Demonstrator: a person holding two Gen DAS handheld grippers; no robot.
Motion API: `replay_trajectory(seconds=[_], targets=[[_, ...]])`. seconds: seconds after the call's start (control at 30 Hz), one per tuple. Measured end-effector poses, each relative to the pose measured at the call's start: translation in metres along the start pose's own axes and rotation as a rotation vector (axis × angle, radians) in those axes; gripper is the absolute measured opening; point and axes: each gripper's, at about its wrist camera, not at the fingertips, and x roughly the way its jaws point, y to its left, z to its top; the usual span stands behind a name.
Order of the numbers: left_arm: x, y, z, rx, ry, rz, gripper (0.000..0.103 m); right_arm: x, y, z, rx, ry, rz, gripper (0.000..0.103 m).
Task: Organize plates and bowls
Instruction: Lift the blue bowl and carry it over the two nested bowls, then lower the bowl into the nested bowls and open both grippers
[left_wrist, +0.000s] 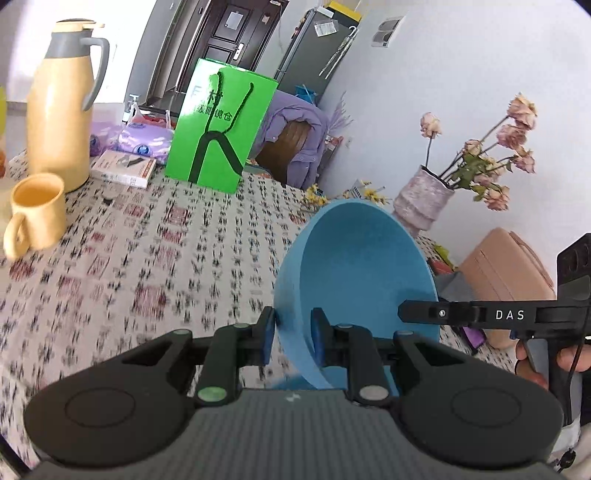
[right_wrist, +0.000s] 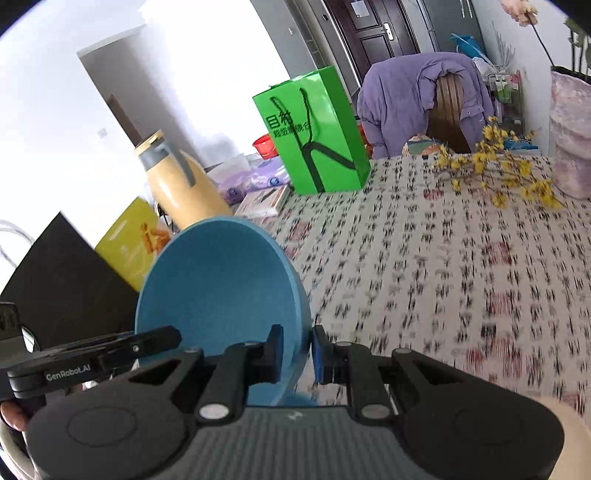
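Blue bowl (left_wrist: 354, 266) is clamped at opposite rims between both grippers' narrow jaws, above the surface (left_wrist: 129, 258); placing remains.

One blue bowl (left_wrist: 354, 266). Two tongs: the left tongs (left_wrist: 293, 338) and the right tongs (right_wrist: 297, 354). One green paper bag (left_wrist: 218, 129), one yellow thermos jug (left_wrist: 61, 107), one yellow mug (left_wrist: 37, 214), one book (left_wrist: 123, 168), one vase (left_wrist: 423, 201) of dried roses, one purple jacket (right_wrist: 417, 99).

Matte blue bowl (left_wrist: 354, 266), tipped on edge above the patterned tablecloth, rim pinched on both sides.
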Motion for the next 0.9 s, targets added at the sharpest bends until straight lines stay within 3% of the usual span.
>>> replay_trajectory(seconds=[0.4,0.9], targets=[[-0.024,-0.001,-0.058,-0.052,0.025,-0.005,0.021,-0.015,0.006,-0.072,0.007,0.061,-0.009,0.018],[-0.006,0.013,-0.086,-0.096,0.091,-0.002,0.021,0.001,-0.005,-0.106,0.038,0.1,-0.023,0.019]])
